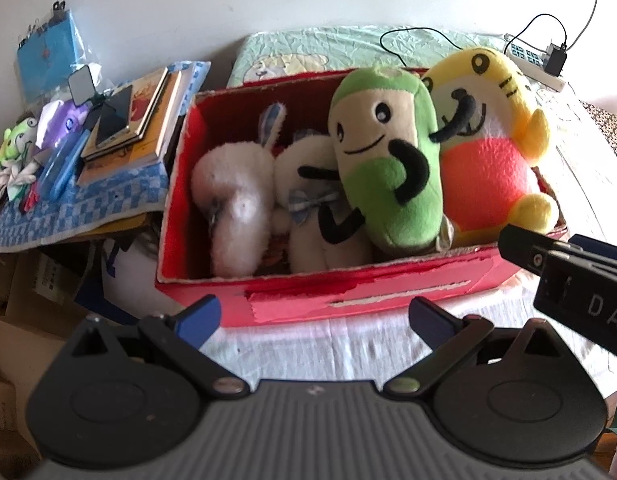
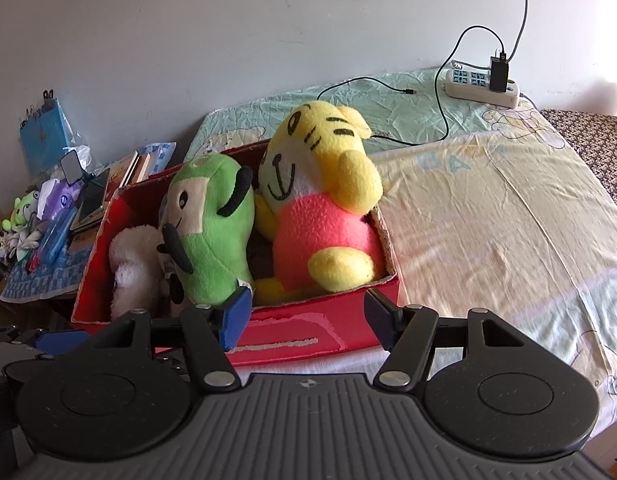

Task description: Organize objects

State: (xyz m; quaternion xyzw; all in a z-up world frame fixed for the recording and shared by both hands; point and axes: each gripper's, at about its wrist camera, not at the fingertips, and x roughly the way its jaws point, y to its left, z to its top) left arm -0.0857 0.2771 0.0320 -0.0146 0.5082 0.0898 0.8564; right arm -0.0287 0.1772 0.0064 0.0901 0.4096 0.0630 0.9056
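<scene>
Beside the red box (image 2: pixel 268 332) your right gripper (image 2: pixel 306 320) and left gripper (image 1: pixel 314 320) gape empty; nudge the leaning yellow toy (image 2: pixel 320 196) and it may topple out.

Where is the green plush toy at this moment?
The green plush toy stands inside the red box on the bed, leaning against the yellow plush toy on its right, with the white plush toys on its left.

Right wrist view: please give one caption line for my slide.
Open right hand-held gripper before a red box holding green, yellow and white plush toys.
</scene>
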